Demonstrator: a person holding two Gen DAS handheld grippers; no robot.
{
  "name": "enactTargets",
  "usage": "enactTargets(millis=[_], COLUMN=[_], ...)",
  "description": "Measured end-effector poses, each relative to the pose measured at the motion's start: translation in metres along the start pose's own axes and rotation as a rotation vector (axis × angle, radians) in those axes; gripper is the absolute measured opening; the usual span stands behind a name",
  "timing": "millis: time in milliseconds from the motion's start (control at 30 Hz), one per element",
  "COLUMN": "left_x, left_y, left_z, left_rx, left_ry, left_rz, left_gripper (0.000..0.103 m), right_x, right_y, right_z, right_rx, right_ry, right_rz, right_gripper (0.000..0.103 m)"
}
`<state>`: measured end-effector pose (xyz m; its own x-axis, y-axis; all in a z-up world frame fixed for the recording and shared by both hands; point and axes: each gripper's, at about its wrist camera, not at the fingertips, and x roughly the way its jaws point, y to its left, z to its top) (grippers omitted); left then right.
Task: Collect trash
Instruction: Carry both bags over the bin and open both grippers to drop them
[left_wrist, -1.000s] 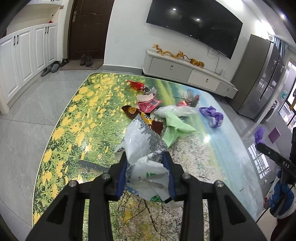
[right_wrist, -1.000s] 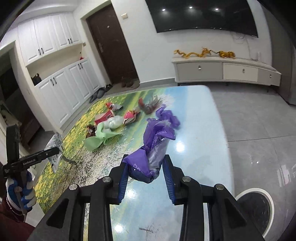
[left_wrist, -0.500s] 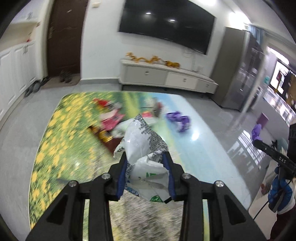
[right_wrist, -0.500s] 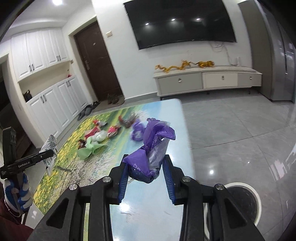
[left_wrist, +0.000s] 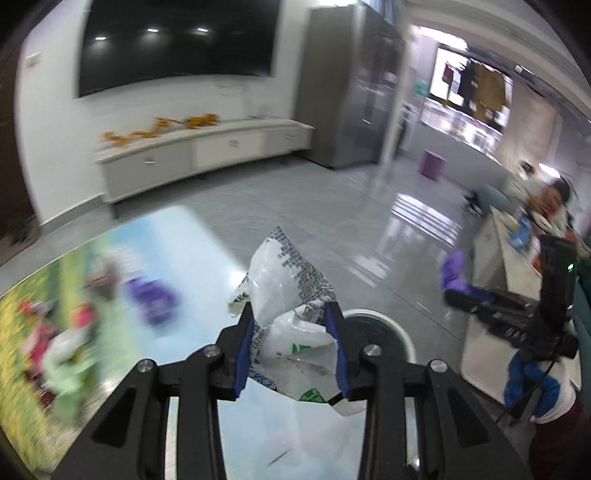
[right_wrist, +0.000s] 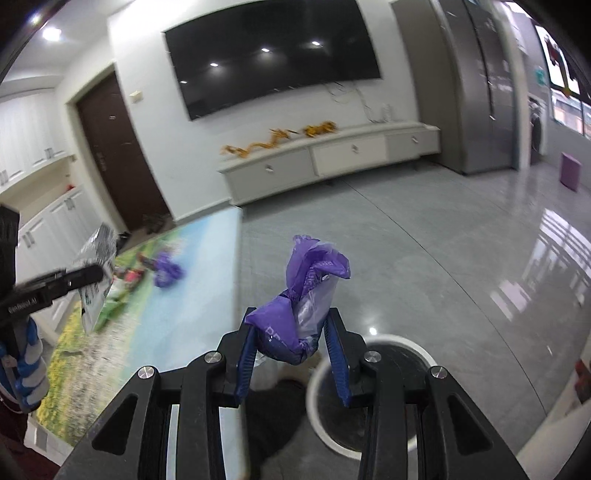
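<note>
Left gripper (left_wrist: 293, 345): blue pads clamped on crumpled white plastic bag (left_wrist: 286, 295), jaws narrowly parted round it, bag sticking up toward 12 o'clock. Round white-rimmed bin (left_wrist: 399, 334) on floor just behind, at 2 o'clock.

Right gripper (right_wrist: 291, 349): pinching purple wrapper (right_wrist: 303, 295) the same way; bin (right_wrist: 317, 380) at 5 o'clock of it.

Table (right_wrist: 207, 258) edge at 9 o'clock; remaining litter (left_wrist: 66, 332) blurred, another purple wrapper (right_wrist: 168, 273) among it.

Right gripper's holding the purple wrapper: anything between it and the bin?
Nothing visible. The right gripper is shut on the purple wrapper, and the round white-rimmed bin sits on the floor just beyond and right of it, mouth open, beside the table edge.
</note>
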<state>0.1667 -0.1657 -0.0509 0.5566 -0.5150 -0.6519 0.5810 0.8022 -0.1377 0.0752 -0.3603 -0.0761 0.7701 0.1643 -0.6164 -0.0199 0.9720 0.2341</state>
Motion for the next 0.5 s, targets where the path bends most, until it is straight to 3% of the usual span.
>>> enactTargets(millis=[300, 500], left_x=[0.097, 0.150], left_y=[-0.077, -0.091], left_z=[0.027, 0.030], left_rx=[0.085, 0.054], left_ry=[0.147, 0.238], left_rz=[-0.145, -0.175], left_gripper=[0.038, 0.053], right_x=[0.028, 0.064], right_y=[-0.065, -0.098], right_z=[-0.028, -0.047], right_rx=[0.124, 0.193], right_ry=[0.097, 0.184], right_rz=[-0.059, -0.086], right_gripper=[0.034, 0.039])
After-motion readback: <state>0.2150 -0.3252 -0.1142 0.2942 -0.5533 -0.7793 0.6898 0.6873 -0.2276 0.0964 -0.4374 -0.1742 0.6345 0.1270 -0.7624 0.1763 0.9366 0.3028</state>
